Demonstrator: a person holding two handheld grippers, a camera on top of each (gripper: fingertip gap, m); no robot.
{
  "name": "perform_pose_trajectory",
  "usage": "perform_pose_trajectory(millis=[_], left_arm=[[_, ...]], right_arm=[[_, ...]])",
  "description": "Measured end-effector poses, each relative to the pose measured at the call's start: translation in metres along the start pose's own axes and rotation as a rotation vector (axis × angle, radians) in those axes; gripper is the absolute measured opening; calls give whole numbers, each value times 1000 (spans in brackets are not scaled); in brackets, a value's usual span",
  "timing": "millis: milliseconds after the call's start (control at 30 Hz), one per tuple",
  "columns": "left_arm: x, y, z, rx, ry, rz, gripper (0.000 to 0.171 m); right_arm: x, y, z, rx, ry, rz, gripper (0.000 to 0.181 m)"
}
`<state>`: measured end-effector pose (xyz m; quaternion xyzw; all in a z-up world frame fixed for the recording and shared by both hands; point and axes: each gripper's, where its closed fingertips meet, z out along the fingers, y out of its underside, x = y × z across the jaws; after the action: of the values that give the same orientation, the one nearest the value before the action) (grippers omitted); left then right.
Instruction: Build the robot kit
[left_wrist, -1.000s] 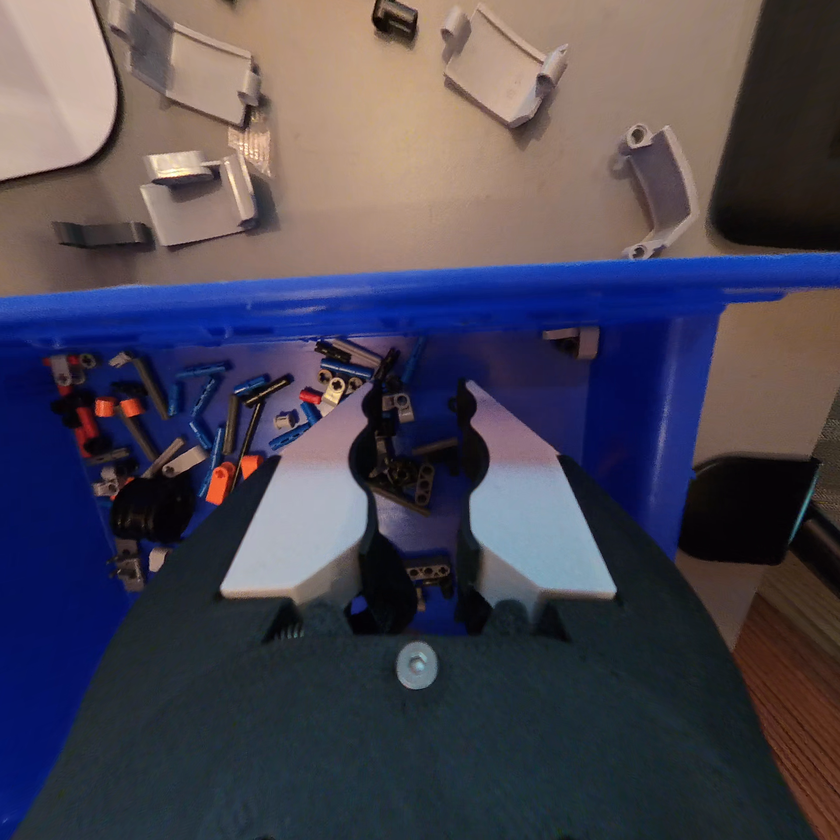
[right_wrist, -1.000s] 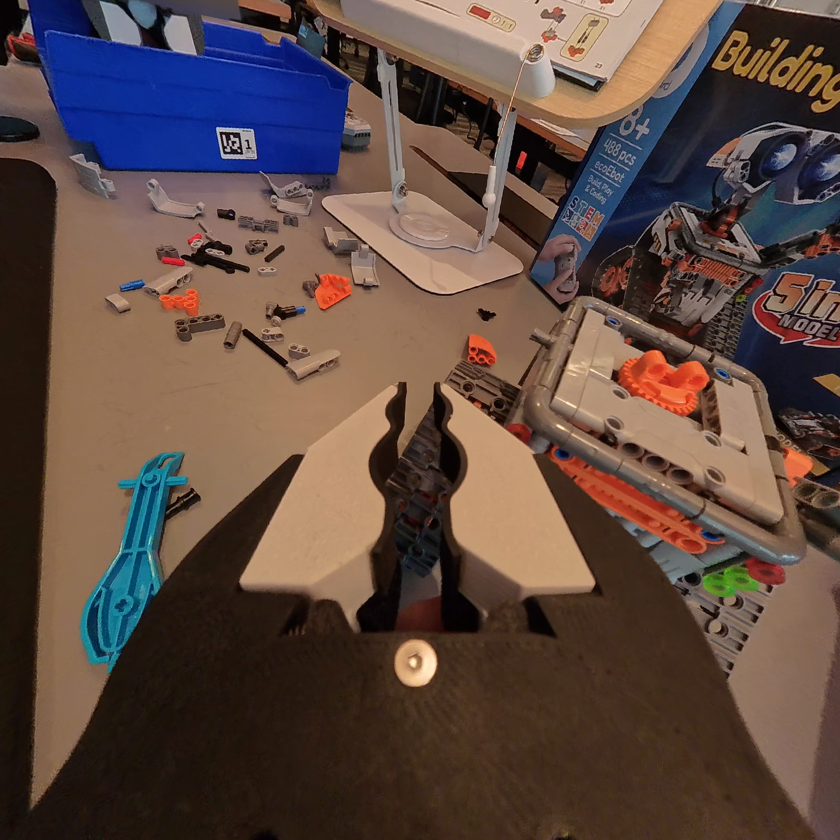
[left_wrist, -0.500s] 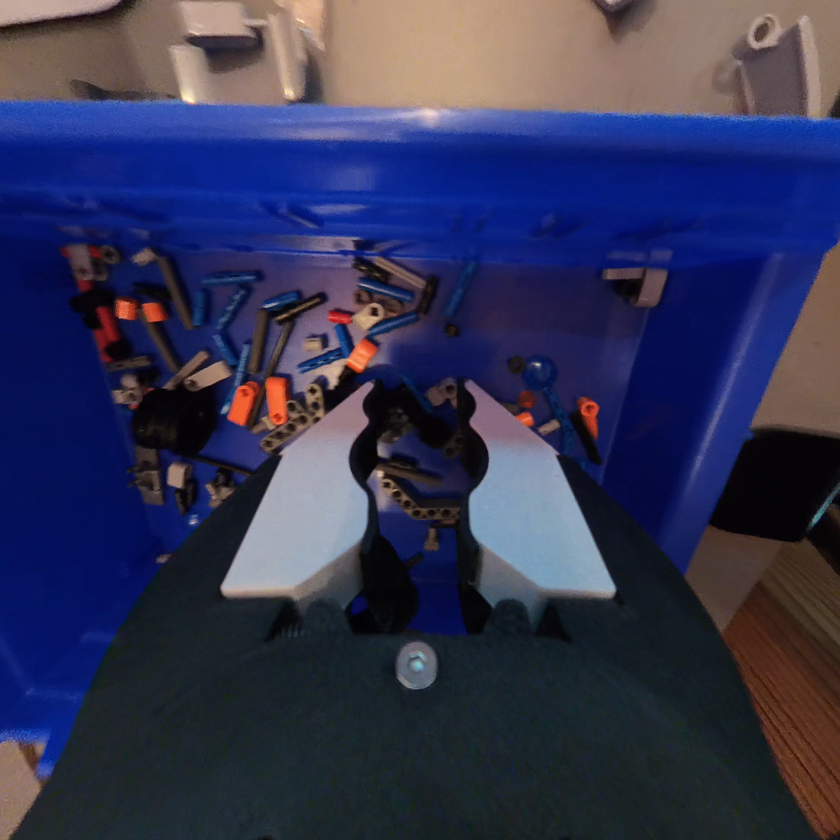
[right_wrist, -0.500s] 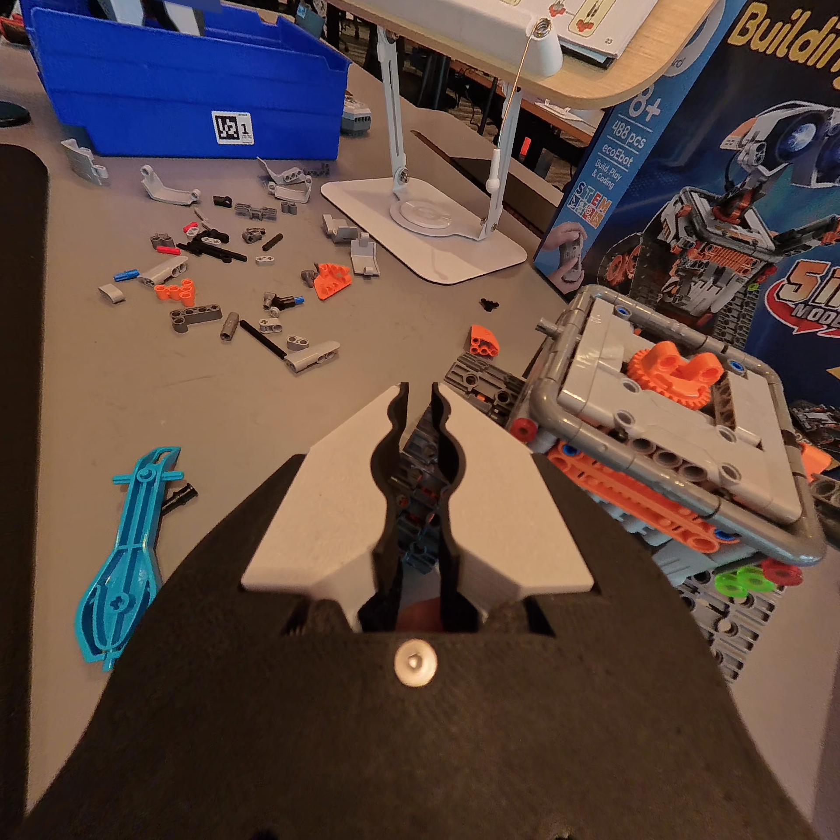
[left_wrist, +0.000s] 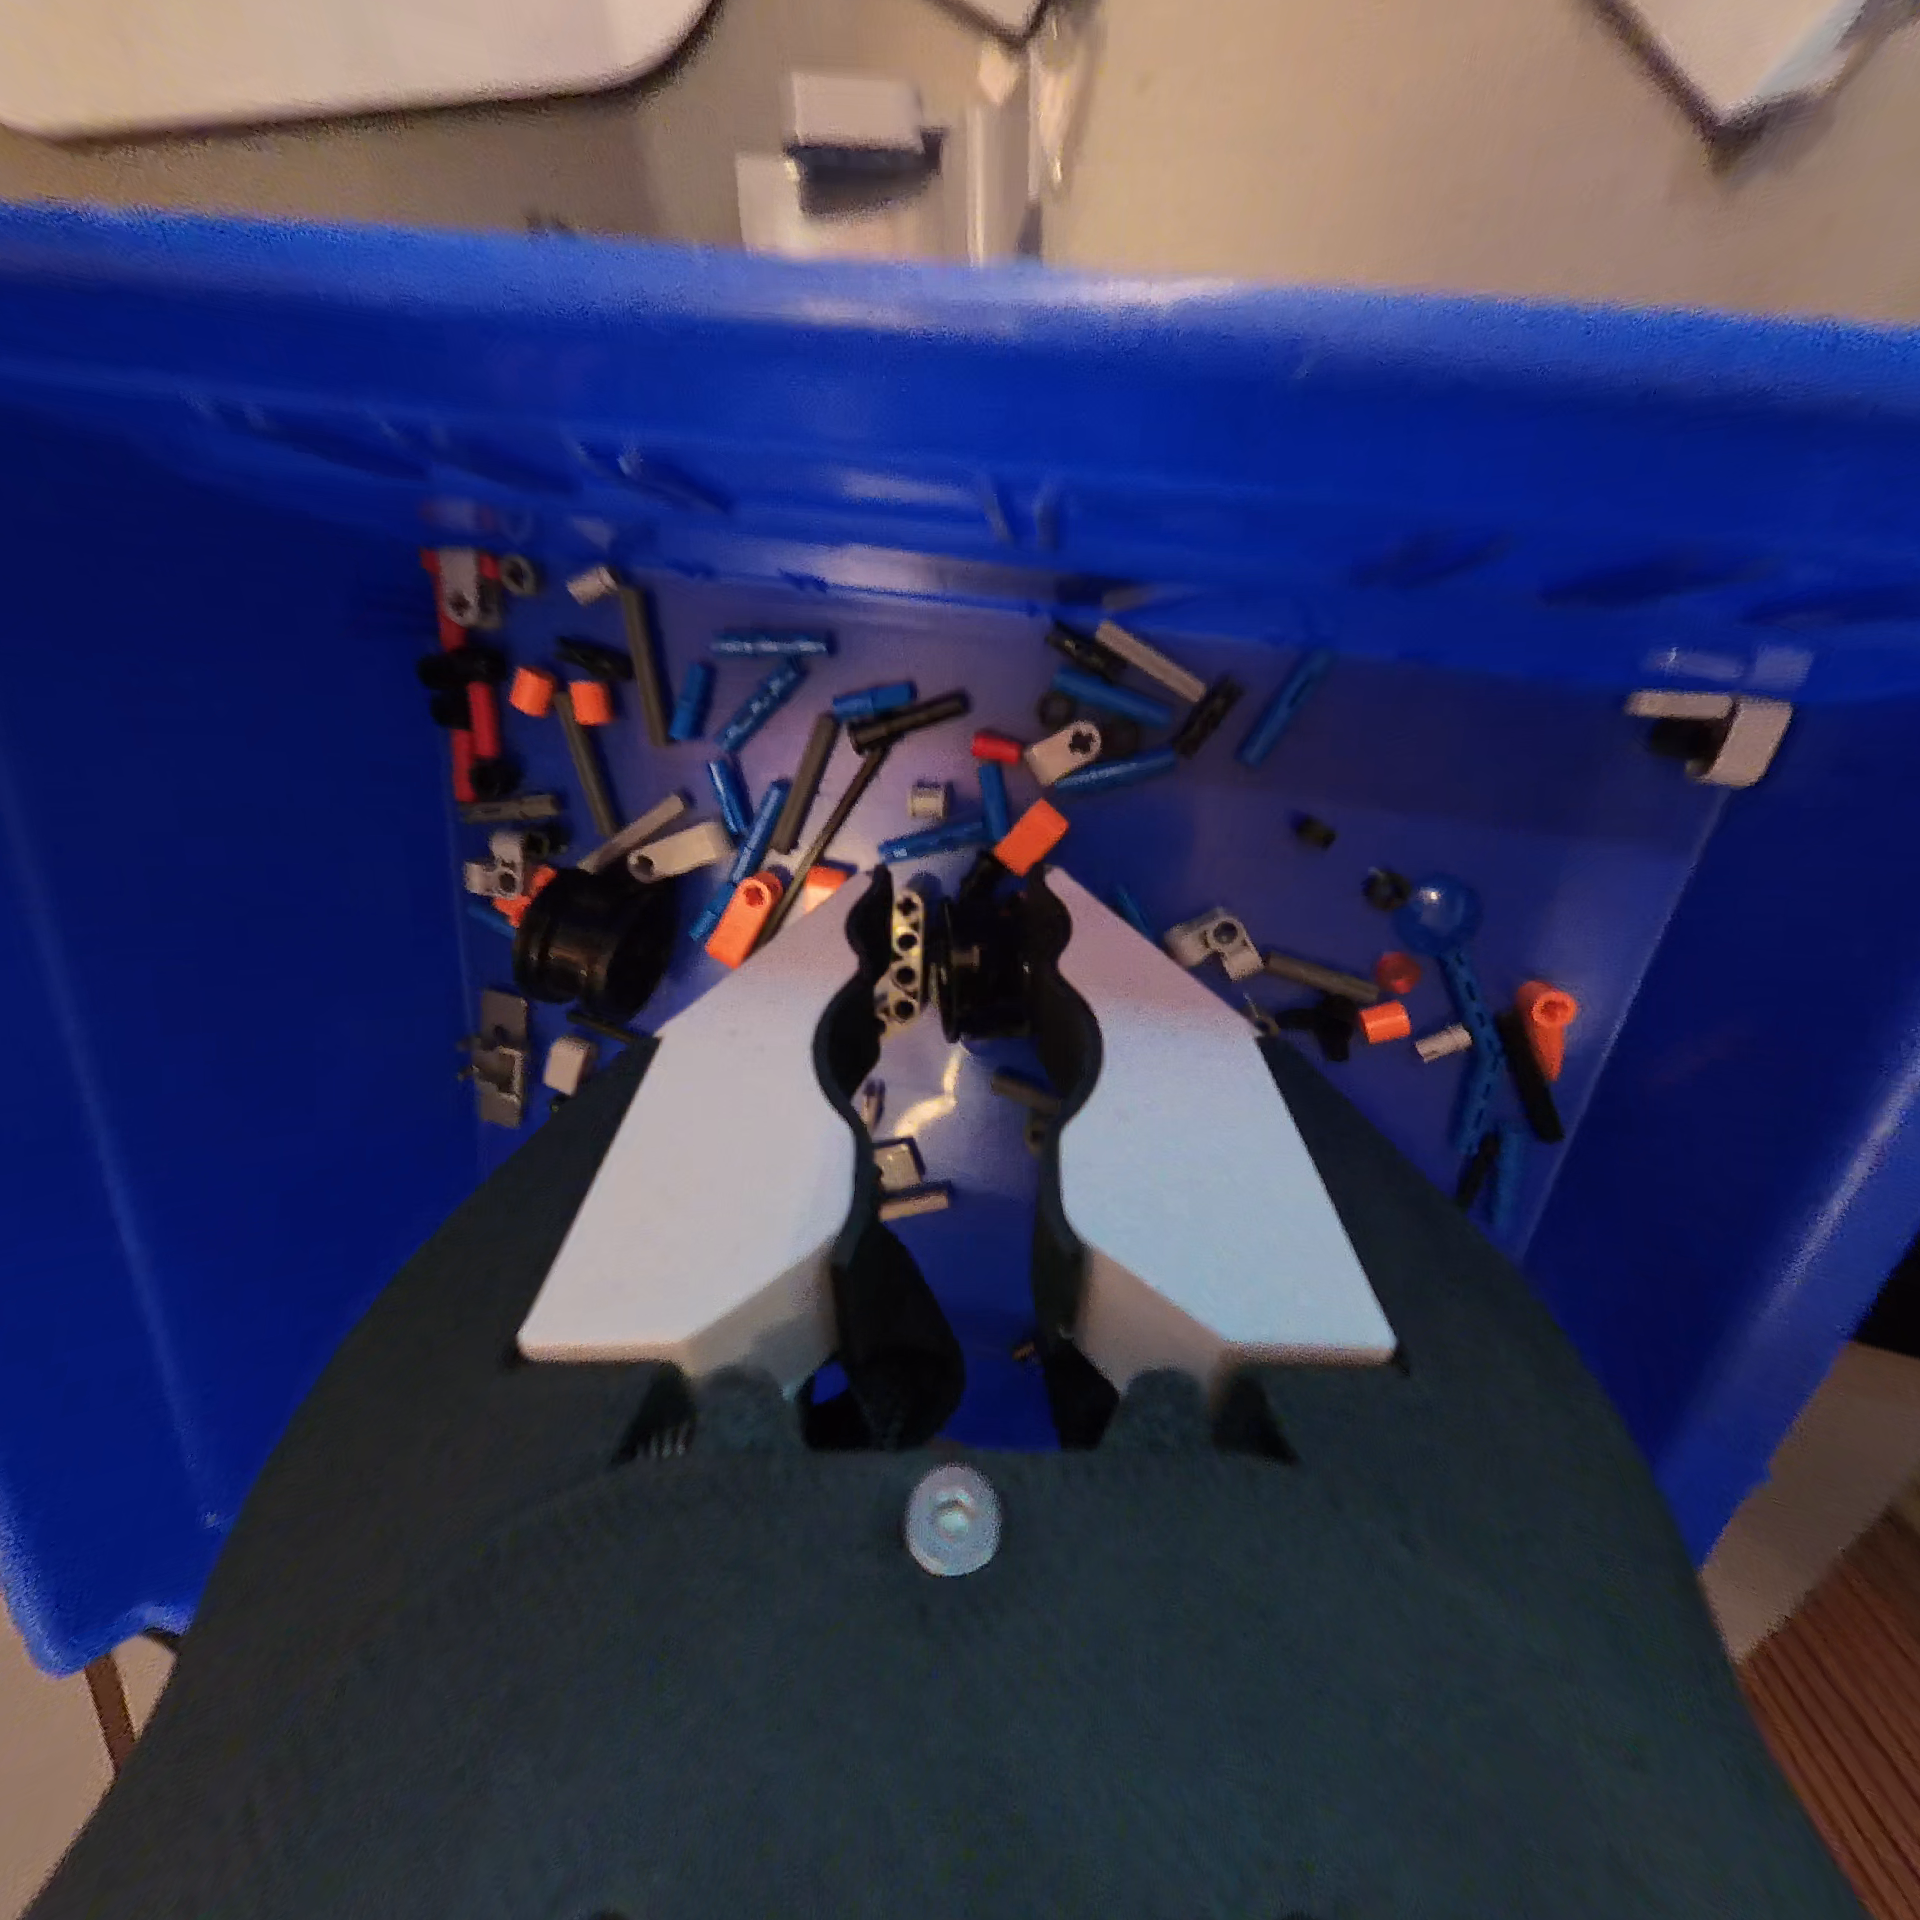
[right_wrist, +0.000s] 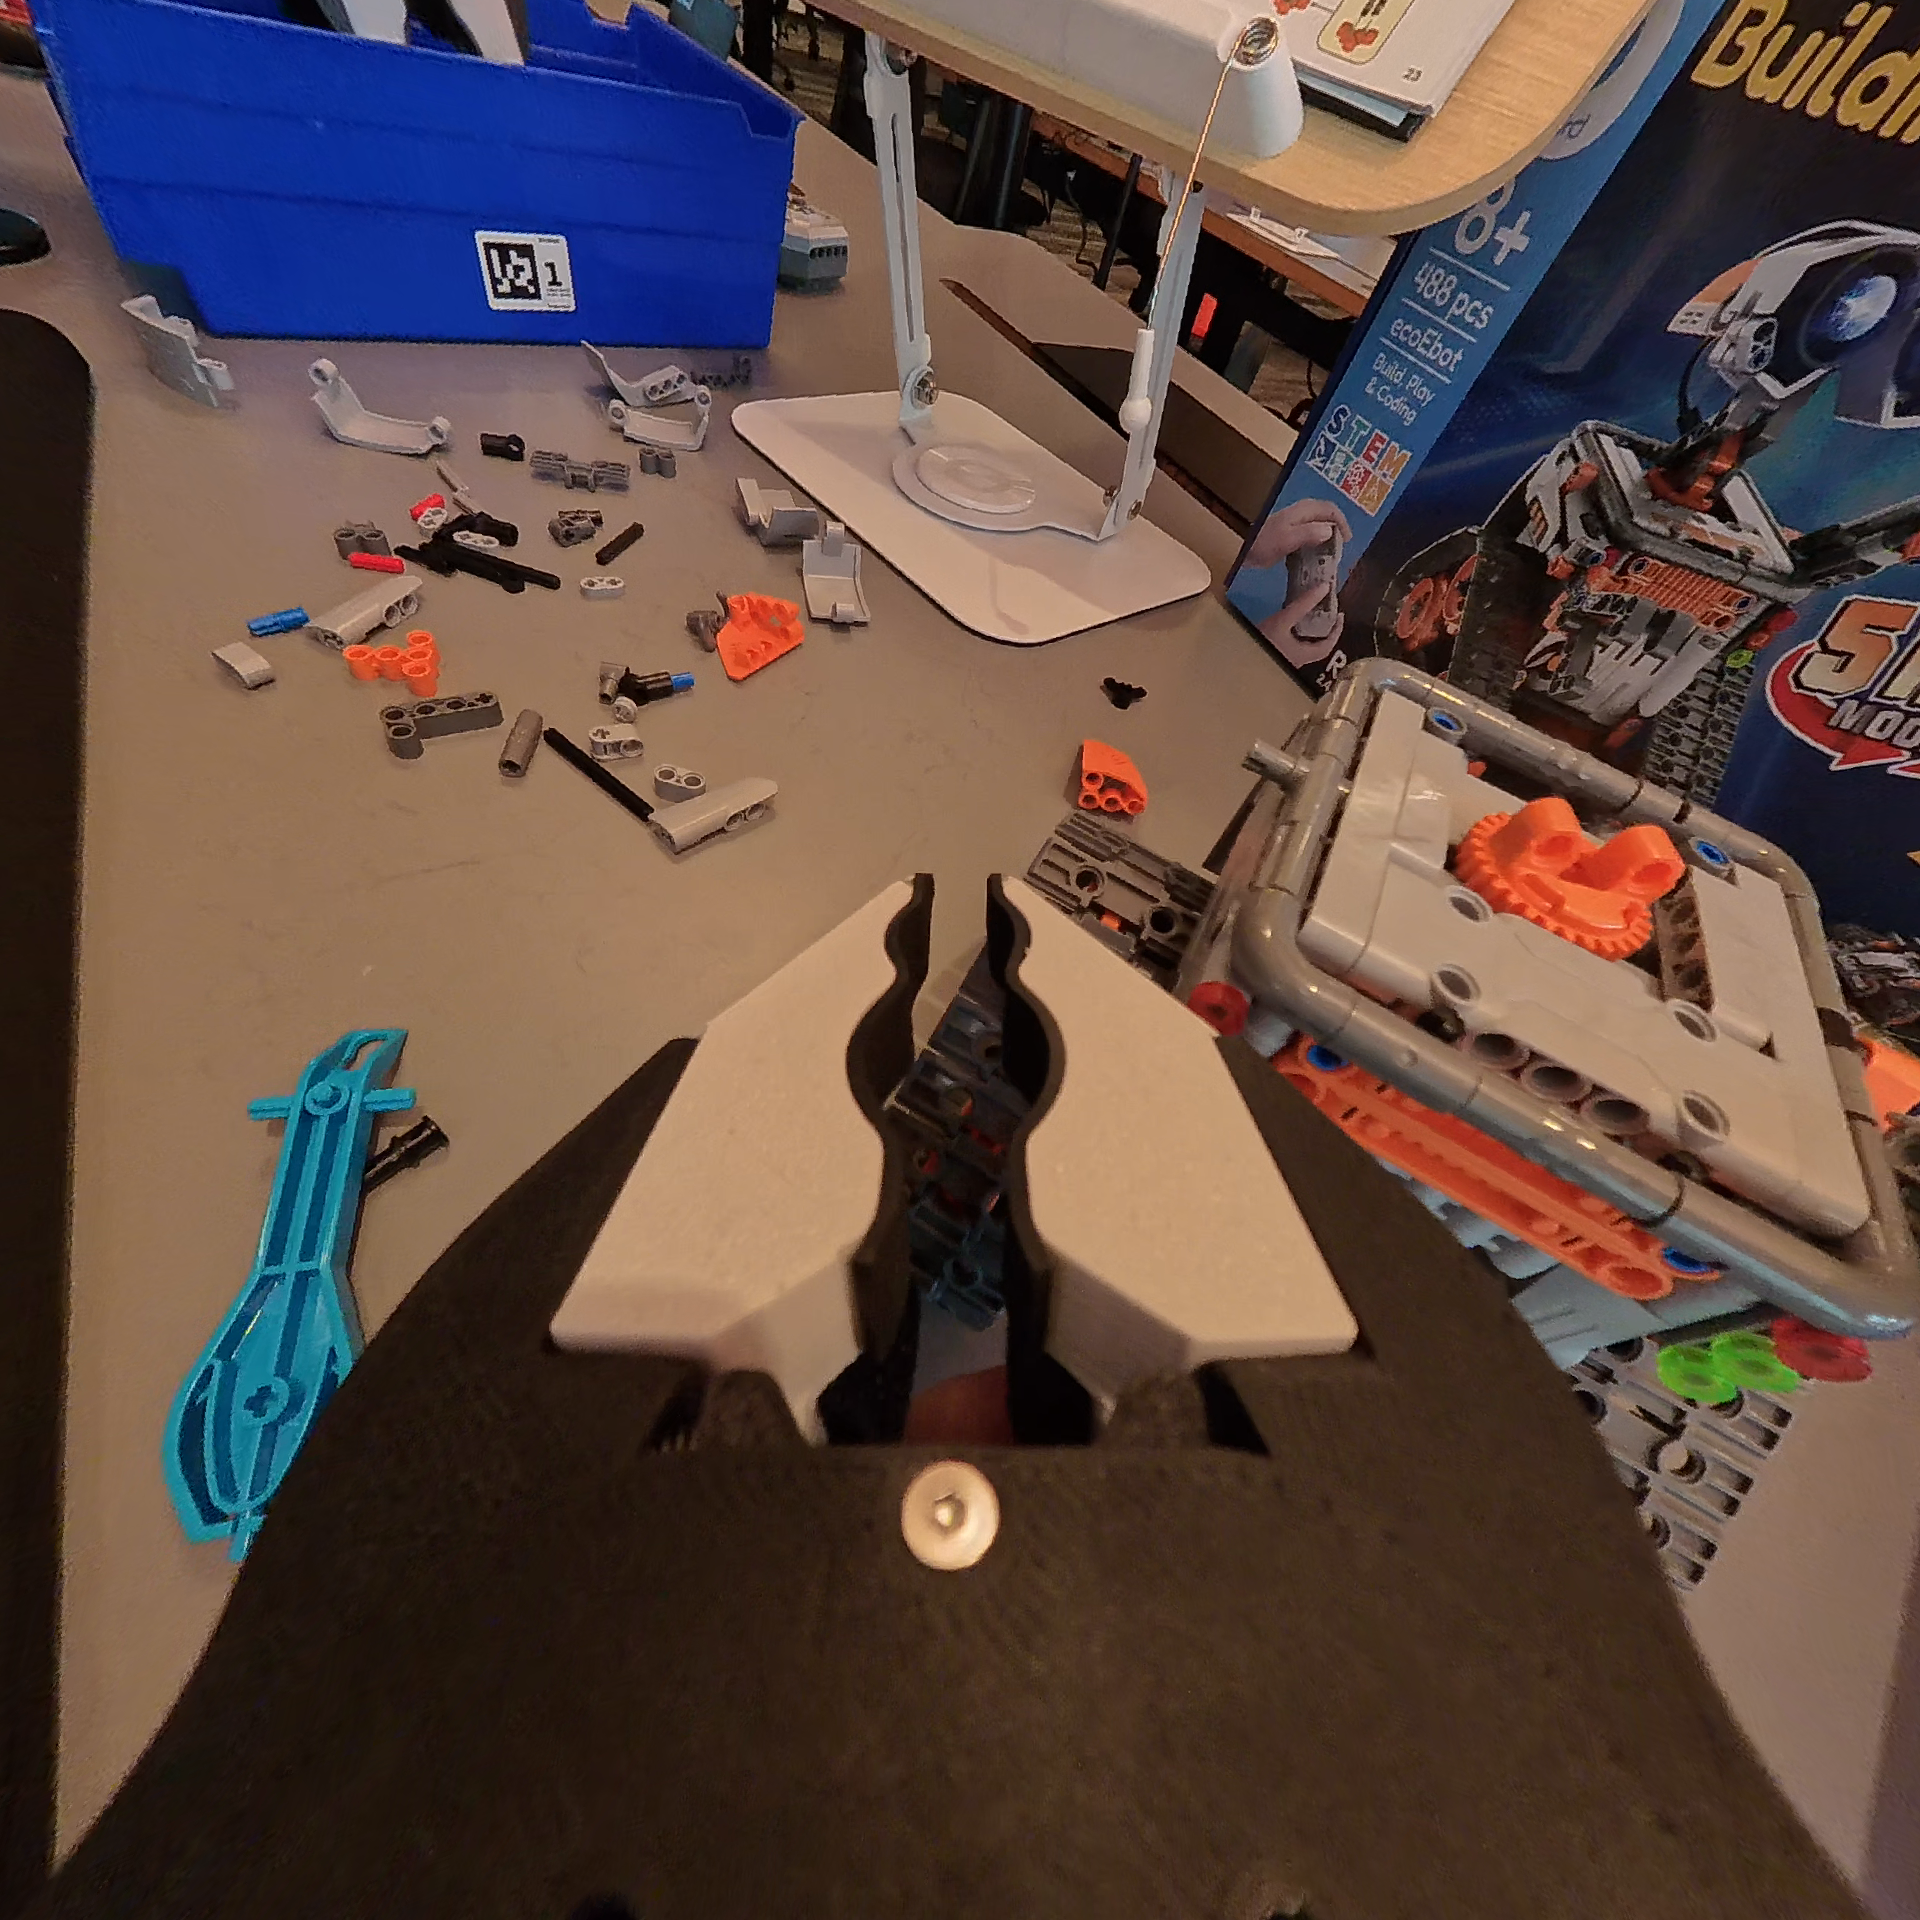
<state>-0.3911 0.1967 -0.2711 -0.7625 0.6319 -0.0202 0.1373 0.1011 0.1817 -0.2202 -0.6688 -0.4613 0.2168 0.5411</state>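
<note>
Fingers of the left gripper (left_wrist: 961, 899) gape over blue bin (left_wrist: 935, 416) parts; right gripper (right_wrist: 958, 894) narrowly parted beside the brick model (right_wrist: 1558, 997).

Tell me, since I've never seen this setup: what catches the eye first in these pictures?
In the left wrist view, the blue bin fills the frame, its floor strewn with small building pieces, and the left gripper hangs open just above a black wheel. In the right wrist view, the grey and orange model sits right of the right gripper, with a turquoise tool on the table at left.

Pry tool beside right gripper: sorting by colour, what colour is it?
Turquoise pry tool; right wrist view.
</note>
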Motion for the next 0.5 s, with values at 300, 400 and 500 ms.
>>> perform_pose_trajectory(millis=[300, 400, 500], left_arm=[[15, 27, -10, -79, 102, -69, 20], [-24, 2, -20, 51, -58, -97, 21], [-54, -13, -20, 120, -156, -142, 22]], right_arm=[[-1, 0, 1, -2, -5, 0, 8], [-1, 0, 1, -2, -4, -2, 8], [-1, 0, 1, -1, -4, -2, 8]])
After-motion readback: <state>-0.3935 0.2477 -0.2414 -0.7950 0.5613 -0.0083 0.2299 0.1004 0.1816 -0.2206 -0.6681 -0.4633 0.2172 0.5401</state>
